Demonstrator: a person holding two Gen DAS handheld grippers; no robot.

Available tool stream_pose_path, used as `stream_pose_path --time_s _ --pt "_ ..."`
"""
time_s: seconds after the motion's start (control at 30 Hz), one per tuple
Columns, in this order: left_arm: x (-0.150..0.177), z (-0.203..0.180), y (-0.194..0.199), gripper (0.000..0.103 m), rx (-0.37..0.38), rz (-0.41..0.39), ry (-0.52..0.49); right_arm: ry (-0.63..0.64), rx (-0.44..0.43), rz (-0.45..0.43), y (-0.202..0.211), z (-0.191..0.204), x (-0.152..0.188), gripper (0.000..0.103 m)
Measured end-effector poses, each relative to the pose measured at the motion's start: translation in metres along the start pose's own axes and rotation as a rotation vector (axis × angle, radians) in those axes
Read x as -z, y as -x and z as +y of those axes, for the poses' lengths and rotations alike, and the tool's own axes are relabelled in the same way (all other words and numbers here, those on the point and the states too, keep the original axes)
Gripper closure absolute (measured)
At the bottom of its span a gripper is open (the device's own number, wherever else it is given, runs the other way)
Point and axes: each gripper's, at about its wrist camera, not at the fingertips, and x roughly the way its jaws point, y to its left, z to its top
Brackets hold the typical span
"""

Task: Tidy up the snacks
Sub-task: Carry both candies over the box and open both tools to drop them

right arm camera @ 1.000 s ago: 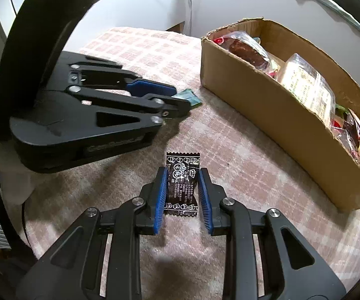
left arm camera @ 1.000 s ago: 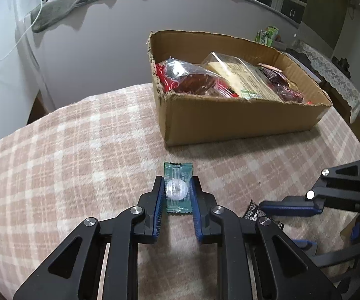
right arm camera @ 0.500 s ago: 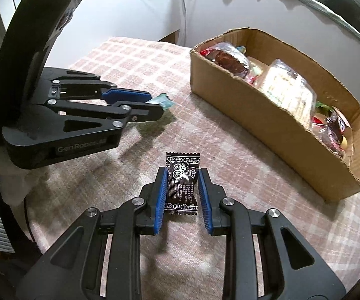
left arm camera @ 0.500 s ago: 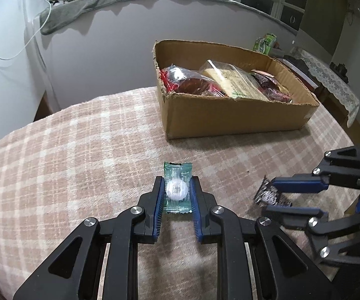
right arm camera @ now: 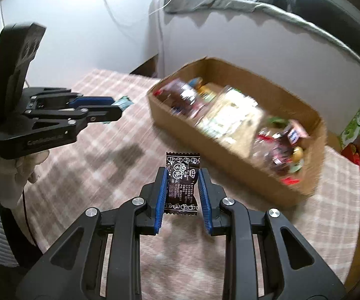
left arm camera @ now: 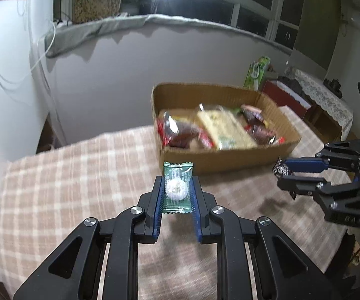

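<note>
The green-wrapped candy (left arm camera: pixel 177 187) sits clamped between the blue pads of the left gripper (left arm camera: pixel 177 186), clear of the checked tablecloth (left arm camera: pixel 62 187) and just short of the near wall of the cardboard box (left arm camera: pixel 220 161). The black-wrapped candy (right arm camera: pixel 182 185) is likewise pinched by the right gripper (right arm camera: pixel 182 182), its printed wrapper upright between the pads, with the box ahead and to the right. Both sets of jaws are pressed in on their sweets; neither wrapper shows slack at the pads. The box already holds several packets: a red bag at the left end, a pale flat pack in the middle, dark wrappers at the right end. Judgement: the step in hand is carriage to the box. To do it well, each gripper should clear the near rim before lowering, and release over a gap rather than on top of the sloping pale pack, from which a small sweet could slide. The two grippers stand apart at present; they should approach separate ends of the box to avoid fouling one another. A gloved hand (right arm camera: pixel 17 172) supports the left gripper.
</note>
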Motion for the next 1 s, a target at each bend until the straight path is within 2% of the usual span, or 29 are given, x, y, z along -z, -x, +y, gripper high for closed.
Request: stream_pose_path --time_s 0.47,0.77,1.0 --pt "-0.039 -0.027 0.005 0.085 0.012 -0.083 -0.047 -0.029 0.076 -0.079 0.021 -0.04 -0.036 0.077" --pt "-0.06 -0.037 -0.007 0.085 0.015 -0.097 -0.051 -0.062 0.104 -0.083 0.013 -0.069 -0.054 0.077" --pt "-0.074 -0.036 -0.028 0.085 0.031 -0.079 -0.02 -0.117 0.107 -0.066 -0.003 -0.097 -0.062 0.077"
